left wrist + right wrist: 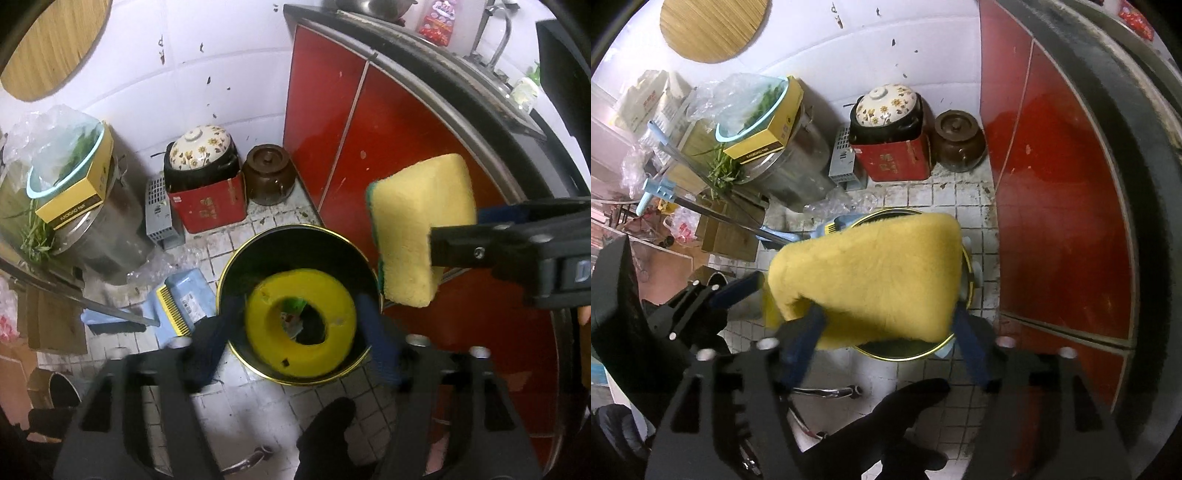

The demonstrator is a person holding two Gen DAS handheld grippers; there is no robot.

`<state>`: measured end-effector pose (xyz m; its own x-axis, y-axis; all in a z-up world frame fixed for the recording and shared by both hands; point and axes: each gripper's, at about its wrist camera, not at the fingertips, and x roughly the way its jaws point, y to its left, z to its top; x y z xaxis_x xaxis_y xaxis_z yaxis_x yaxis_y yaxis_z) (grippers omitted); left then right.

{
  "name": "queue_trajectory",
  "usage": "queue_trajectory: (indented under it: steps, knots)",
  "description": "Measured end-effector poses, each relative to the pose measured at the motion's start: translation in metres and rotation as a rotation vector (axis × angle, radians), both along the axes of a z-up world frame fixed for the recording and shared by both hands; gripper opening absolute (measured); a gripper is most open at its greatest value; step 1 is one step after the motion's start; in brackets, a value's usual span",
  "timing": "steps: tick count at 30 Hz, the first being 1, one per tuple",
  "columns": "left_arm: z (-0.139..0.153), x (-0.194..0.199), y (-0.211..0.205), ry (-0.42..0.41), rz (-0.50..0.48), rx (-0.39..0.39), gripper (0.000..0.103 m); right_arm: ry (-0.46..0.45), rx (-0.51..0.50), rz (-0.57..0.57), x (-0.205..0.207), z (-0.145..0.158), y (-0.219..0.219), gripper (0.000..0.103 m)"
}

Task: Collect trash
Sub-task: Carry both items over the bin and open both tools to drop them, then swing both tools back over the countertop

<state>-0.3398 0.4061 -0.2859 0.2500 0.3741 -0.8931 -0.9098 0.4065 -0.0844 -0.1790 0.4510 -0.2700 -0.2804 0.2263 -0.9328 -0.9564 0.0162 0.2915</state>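
Note:
My left gripper (301, 321) is shut on a yellow ring (301, 323), like a tape roll, and holds it over the mouth of a round black bin with a gold rim (295, 236) on the tiled floor. My right gripper (886, 328) is shut on a yellow sponge (871, 277) with a green scouring side and holds it above the same bin (905, 355). In the left wrist view the sponge (417, 221) and the right gripper's fingers (480, 251) show at the right, beside the bin. The left gripper's fingers (738, 286) show at the left of the right wrist view.
A red cabinet (369, 129) under a counter stands to the right. Against the white tiled wall are a flowered pot on a red box (201, 173), a brown jar (267, 173), a steel drum (798, 162) and a blue dustpan (177, 306).

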Motion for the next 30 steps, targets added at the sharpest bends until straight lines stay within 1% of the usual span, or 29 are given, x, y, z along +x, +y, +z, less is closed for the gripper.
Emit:
queue_trajectory:
  steps: [1,5,6,7,11,14,20,22,24,26,28,29,30]
  knots:
    - [0.001,-0.001,-0.001,0.003,0.005,0.009,0.080,0.007,-0.001,-0.001,0.000,0.000,0.002,0.071]
    - [0.001,-0.004,-0.001,0.000,0.014,0.010,0.081,0.014,-0.002,0.004,-0.002,0.001,0.004,0.075]
    - [0.001,-0.004,-0.001,0.001,0.014,0.010,0.082,0.013,-0.003,0.005,-0.004,0.001,0.005,0.077]
    - [0.002,-0.003,-0.001,0.003,0.014,0.010,0.082,0.009,-0.004,0.006,-0.005,0.001,0.006,0.082]
    - [0.006,-0.005,-0.005,0.000,0.003,0.019,0.082,-0.012,-0.011,0.004,-0.007,0.001,0.009,0.093]
    - [0.010,-0.007,-0.010,-0.005,0.001,0.024,0.082,-0.002,-0.023,-0.002,-0.007,0.005,0.010,0.094]
    - [0.024,-0.009,-0.019,-0.005,0.007,0.034,0.082,-0.007,-0.009,-0.008,-0.003,0.019,0.000,0.094]
    - [0.033,-0.009,-0.024,-0.005,0.002,0.042,0.082,0.004,0.006,-0.025,0.003,0.032,-0.009,0.094]
    - [0.049,-0.004,-0.032,0.004,-0.023,0.061,0.083,0.011,0.035,-0.051,0.012,0.051,-0.023,0.094]
    - [0.065,0.004,-0.041,0.018,-0.059,0.086,0.089,0.011,0.068,-0.088,0.025,0.074,-0.044,0.094]
    - [0.088,0.020,-0.054,0.026,-0.126,0.121,0.093,-0.001,0.110,-0.144,0.045,0.105,-0.076,0.094]
    - [0.096,0.027,-0.059,0.031,-0.155,0.133,0.096,-0.013,0.134,-0.178,0.056,0.121,-0.094,0.094]
    - [0.105,0.036,-0.066,0.038,-0.185,0.148,0.096,-0.034,0.150,-0.206,0.064,0.134,-0.109,0.095]
